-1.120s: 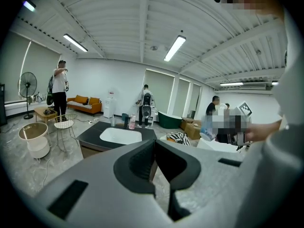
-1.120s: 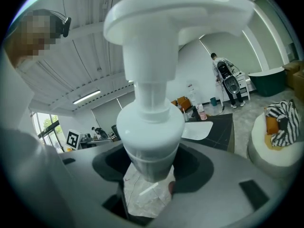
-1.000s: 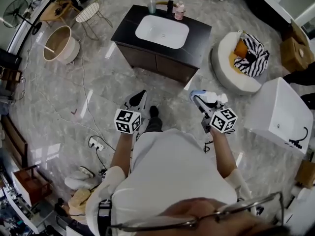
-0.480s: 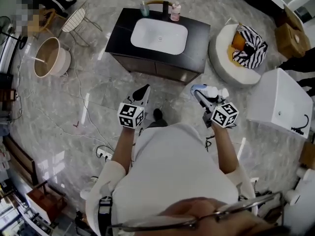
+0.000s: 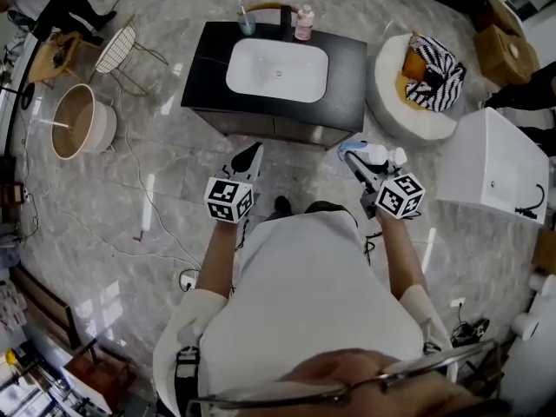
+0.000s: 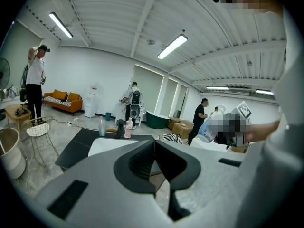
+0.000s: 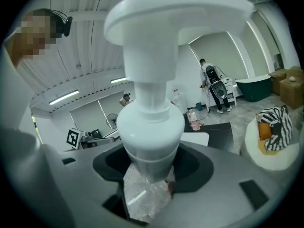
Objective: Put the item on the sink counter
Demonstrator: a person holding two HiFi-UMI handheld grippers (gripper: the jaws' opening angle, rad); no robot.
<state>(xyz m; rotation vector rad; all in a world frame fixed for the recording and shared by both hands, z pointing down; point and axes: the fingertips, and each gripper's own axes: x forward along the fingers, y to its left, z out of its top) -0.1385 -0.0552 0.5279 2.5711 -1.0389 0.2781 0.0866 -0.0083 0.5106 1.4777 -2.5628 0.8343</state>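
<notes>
The right gripper [image 7: 151,184] was clamped on a white pump bottle [image 7: 149,122]. Its jaws stood fairly wide, pressing on either side of the bottle below the pump head, which rose above them. The left gripper [image 6: 154,160] had its jaws closed together with nothing between them. Both pointed forward and slightly down toward the sink counter [image 5: 347,63], which stood ahead of them and well apart, across grey marble floor [image 5: 174,172]. The bottle was off the counter, carried in the right gripper. Beyond the counter's white basin [image 5: 278,69], at the edge farthest from the grippers, stood a cup [image 5: 246,23] and a pink bottle [image 5: 303,23] — near each other.
</notes>
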